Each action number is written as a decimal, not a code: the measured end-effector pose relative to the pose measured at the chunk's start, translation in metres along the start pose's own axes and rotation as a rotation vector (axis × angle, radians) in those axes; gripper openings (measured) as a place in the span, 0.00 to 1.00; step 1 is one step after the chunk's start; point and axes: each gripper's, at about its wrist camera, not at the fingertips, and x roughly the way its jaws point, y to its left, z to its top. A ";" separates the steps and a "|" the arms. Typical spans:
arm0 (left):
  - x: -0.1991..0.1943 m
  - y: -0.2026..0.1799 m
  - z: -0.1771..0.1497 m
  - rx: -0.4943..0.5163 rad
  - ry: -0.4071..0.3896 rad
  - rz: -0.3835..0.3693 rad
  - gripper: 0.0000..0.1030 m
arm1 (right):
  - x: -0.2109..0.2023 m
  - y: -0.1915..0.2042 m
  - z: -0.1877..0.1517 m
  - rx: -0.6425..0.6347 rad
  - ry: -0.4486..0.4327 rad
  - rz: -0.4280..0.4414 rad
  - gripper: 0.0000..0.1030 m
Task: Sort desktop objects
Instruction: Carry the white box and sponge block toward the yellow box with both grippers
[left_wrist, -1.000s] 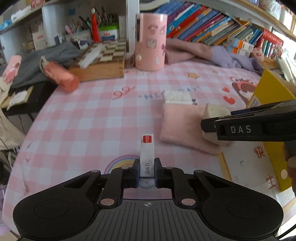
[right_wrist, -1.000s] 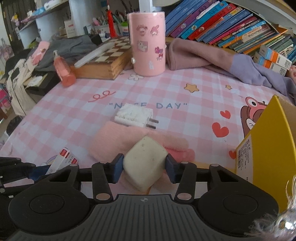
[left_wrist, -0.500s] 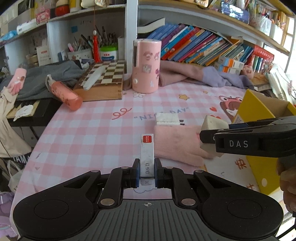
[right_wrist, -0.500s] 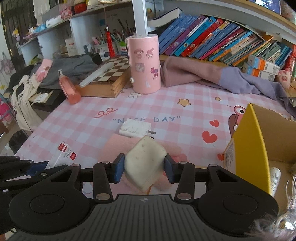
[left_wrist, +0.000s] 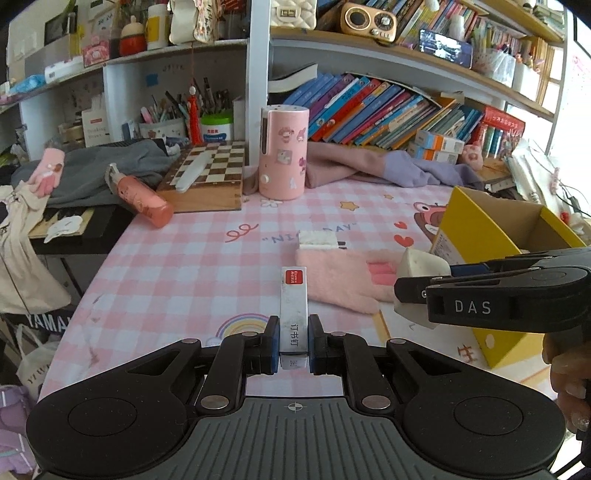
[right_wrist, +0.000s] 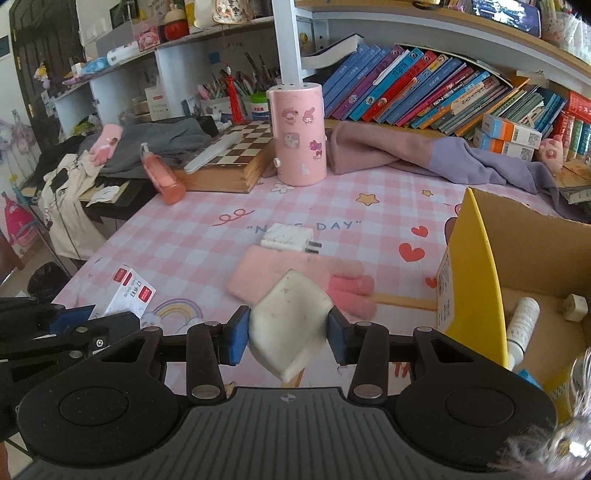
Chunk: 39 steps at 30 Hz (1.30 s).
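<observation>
My left gripper is shut on a slim white staple box with a red label, held above the pink checked tablecloth. That same staple box shows at the left of the right wrist view. My right gripper is shut on an off-white square block, gripped corner-up. The off-white block also shows in the left wrist view, in front of the yellow cardboard box. A pink glove and a white plug adapter lie on the cloth below.
The yellow cardboard box at the right holds a white tube and a small white cube. At the back stand a pink cylinder, a chessboard box, a pink bottle, clothes and books.
Both grippers have risen and drawn back from the table with their objects still held. The shelves and the inside of the yellow box have come into view.
</observation>
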 end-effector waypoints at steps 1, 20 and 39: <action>-0.004 0.000 -0.003 0.001 -0.002 -0.001 0.13 | -0.003 0.002 -0.002 0.000 -0.002 0.000 0.39; -0.083 0.001 -0.057 -0.013 -0.032 -0.011 0.13 | -0.065 0.041 -0.059 0.011 0.000 0.010 0.37; -0.134 -0.026 -0.106 0.043 0.012 -0.134 0.13 | -0.132 0.051 -0.135 0.089 0.039 -0.033 0.36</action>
